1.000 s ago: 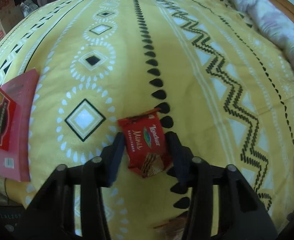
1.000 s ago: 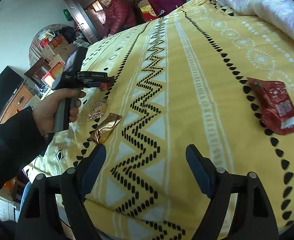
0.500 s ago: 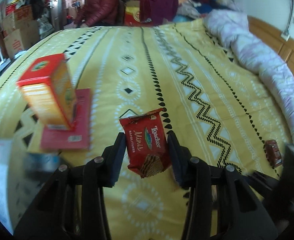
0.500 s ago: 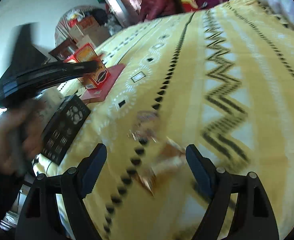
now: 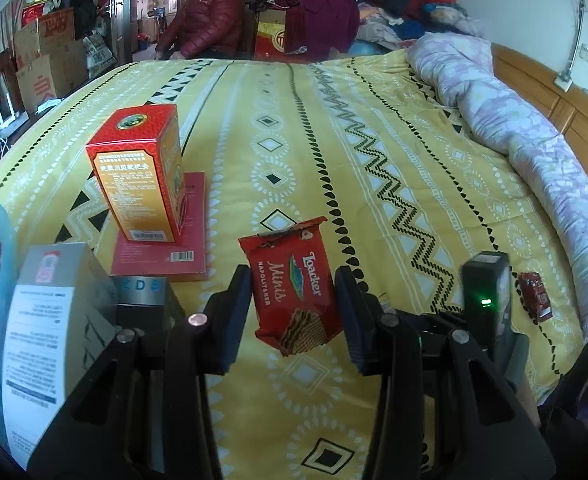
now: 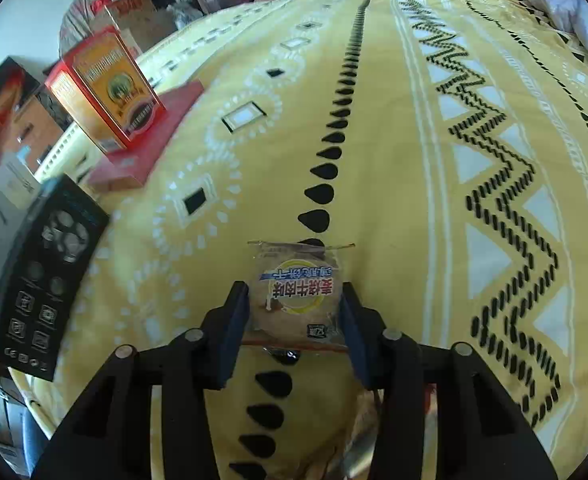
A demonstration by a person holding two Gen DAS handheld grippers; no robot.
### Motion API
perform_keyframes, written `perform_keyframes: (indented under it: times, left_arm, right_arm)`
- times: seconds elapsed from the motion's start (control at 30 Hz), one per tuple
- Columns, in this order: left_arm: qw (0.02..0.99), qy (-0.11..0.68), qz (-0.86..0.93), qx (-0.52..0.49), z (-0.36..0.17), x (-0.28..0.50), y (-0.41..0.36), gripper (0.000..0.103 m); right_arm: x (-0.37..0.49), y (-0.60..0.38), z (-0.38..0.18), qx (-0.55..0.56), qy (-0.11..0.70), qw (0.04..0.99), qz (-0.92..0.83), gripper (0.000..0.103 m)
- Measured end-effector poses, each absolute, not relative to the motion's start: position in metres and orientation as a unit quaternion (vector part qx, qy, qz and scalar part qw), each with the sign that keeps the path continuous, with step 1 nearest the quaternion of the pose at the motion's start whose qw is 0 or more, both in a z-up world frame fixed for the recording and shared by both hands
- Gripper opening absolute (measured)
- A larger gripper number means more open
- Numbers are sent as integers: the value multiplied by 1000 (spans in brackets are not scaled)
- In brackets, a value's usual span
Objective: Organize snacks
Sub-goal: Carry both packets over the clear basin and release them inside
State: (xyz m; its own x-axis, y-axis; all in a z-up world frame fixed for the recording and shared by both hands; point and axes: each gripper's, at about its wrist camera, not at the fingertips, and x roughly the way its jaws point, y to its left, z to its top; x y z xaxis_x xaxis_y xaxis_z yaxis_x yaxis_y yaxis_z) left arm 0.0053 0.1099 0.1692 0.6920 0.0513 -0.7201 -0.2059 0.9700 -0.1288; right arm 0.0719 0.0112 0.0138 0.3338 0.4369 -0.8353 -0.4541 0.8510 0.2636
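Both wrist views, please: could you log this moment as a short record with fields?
surface: yellow patterned bedspread
left gripper: shut on red Loacker Minis wafer pack, held above the bedspread
right gripper: shut on clear-wrapped biscuit packet
upright item: red-orange carton standing on flat red box
stray snack: small red packet near the lilac quilt
near left edge: black box

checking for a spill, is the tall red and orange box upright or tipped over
Upright. The tall red and orange box stands on its end atop the flat red box, barcode edge at the bottom, top face level.
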Motion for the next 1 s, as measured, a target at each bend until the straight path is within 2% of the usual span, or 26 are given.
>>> perform_keyframes:
  times: [0.23, 0.47, 0.67, 1.0]
  left_arm:
    - [924, 358, 81, -104, 198, -20, 123, 43]
    - [938, 306, 128, -99, 241, -59, 156, 43]
    - [935, 261, 220, -91, 270, -111, 214, 43]
    - [900, 224, 346, -139, 282, -194, 328, 42]
  right_arm:
    - [45, -15, 88, 21, 434, 857, 278, 46]
    - [25, 1, 175, 13, 360, 878, 315, 47]
    - [-3, 66, 239, -23, 304, 873, 380, 47]
    - [-48, 198, 304, -66, 266, 822, 499, 47]
